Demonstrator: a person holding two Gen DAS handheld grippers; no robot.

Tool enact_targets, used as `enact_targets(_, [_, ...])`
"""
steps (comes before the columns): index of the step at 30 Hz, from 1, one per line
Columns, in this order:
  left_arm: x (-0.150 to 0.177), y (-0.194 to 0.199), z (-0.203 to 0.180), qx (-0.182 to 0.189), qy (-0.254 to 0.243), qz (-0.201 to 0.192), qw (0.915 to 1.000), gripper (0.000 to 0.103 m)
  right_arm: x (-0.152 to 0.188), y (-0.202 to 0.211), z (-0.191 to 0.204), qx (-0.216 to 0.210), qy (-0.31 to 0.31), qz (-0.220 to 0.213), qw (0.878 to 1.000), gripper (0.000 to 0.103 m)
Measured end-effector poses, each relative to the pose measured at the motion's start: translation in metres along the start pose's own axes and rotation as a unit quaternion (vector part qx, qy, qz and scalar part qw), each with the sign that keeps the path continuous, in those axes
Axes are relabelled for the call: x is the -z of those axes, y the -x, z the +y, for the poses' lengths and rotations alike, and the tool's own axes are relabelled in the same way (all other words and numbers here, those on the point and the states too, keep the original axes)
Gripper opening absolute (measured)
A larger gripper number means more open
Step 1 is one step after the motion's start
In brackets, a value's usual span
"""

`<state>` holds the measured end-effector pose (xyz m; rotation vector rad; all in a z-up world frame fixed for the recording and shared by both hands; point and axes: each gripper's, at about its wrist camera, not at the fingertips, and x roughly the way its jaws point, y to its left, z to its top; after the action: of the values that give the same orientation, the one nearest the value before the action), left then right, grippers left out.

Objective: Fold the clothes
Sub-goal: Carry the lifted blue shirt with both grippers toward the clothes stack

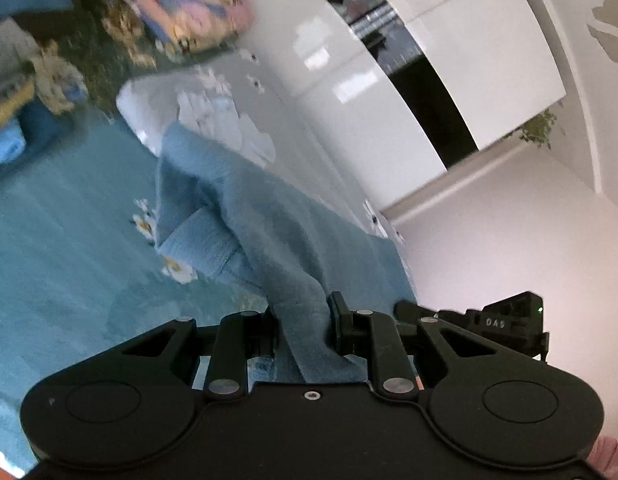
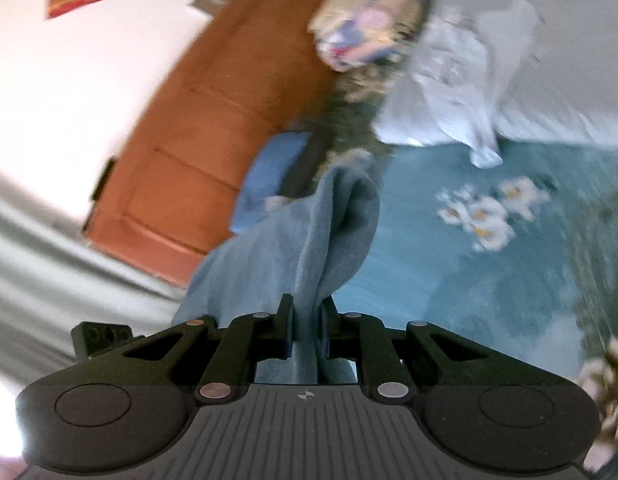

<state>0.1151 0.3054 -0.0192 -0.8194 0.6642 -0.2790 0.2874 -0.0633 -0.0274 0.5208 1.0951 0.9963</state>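
Observation:
A light blue knitted garment [image 1: 245, 216] hangs lifted above a teal bedspread with daisy prints [image 1: 69, 240]. My left gripper [image 1: 303, 312] is shut on a bunched edge of it, and the cloth runs away from the fingers toward the bed, with a ribbed cuff [image 1: 197, 240] showing. My right gripper [image 2: 307, 320] is shut on another bunched part of the same blue garment [image 2: 329, 224], which drapes forward in folds. The other gripper's black body [image 1: 501, 324] shows at the right in the left wrist view.
A pale grey pillow [image 1: 213, 96] lies beyond the garment. A colourful bundle of bedding [image 1: 189, 12] and a stack of folded clothes [image 1: 9, 92] sit further back. A white glossy wardrobe [image 1: 389, 100] stands to the right. An orange wooden door [image 2: 213, 128] is on the left.

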Motion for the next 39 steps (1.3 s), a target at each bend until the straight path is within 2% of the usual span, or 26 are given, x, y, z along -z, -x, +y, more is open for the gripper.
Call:
enact_targets(6, [0.012, 0.027, -0.052, -0.017, -0.017, -0.048, 0.9985, 0.020, -0.011, 0.022, 0.026, -0.035, 0.053, -0.014, 0.998, 0.011])
enact_targets(9, [0.017, 0.035, -0.072, -0.030, -0.031, -0.067, 0.9968, 0.020, -0.015, 0.030, 0.032, -0.055, 0.060, -0.017, 0.997, 0.011])
enact_targets(14, [0.029, 0.050, -0.089, -0.029, -0.033, -0.106, 0.9934, 0.020, -0.020, 0.036, 0.051, -0.059, 0.093, -0.001, 0.994, 0.010])
enact_targets(22, [0.039, 0.067, -0.086, -0.020, -0.017, -0.139, 0.9900, 0.019, -0.029, 0.029, 0.075, -0.061, 0.124, 0.017, 0.990, 0.011])
enact_targets(32, [0.033, 0.088, -0.075, -0.033, -0.012, -0.162, 0.9862, 0.019, -0.039, 0.002, 0.092, -0.072, 0.138, 0.037, 0.987, 0.010])
enact_targets(39, [0.009, 0.099, -0.032, -0.032, 0.010, -0.177, 0.9837, 0.020, -0.058, -0.051, 0.111, -0.064, 0.151, 0.061, 0.985, 0.010])
